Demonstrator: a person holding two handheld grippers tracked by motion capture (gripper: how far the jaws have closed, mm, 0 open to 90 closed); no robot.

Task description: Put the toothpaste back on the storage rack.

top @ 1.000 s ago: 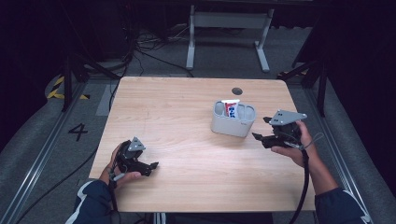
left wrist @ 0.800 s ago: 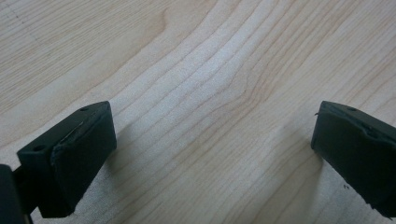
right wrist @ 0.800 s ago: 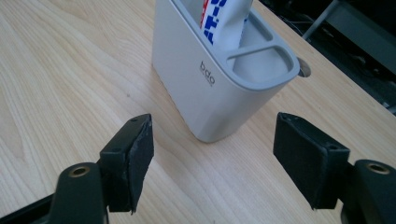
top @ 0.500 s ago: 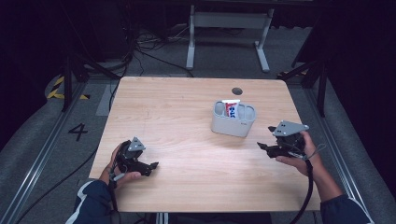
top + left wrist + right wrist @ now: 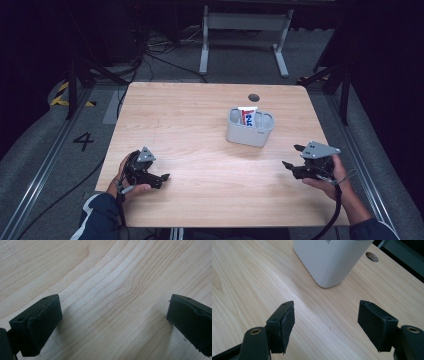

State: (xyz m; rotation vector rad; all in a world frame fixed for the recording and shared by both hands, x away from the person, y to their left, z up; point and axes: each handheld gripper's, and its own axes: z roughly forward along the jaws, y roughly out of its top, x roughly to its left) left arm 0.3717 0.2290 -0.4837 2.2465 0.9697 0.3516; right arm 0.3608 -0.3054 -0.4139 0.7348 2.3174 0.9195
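Wooden table (image 5: 200, 120) on grey floor (image 5: 45, 145), dark room.

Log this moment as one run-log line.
left gripper: open, empty | right gripper: open, empty | toothpaste tube: upright in grey holder

the right gripper (image 5: 295, 158) has drawn back from beside the grey holder (image 5: 249, 133) toward six o'clock. it now sits lower over the desk (image 5: 200, 125), well apart from the holder, fingers spread.
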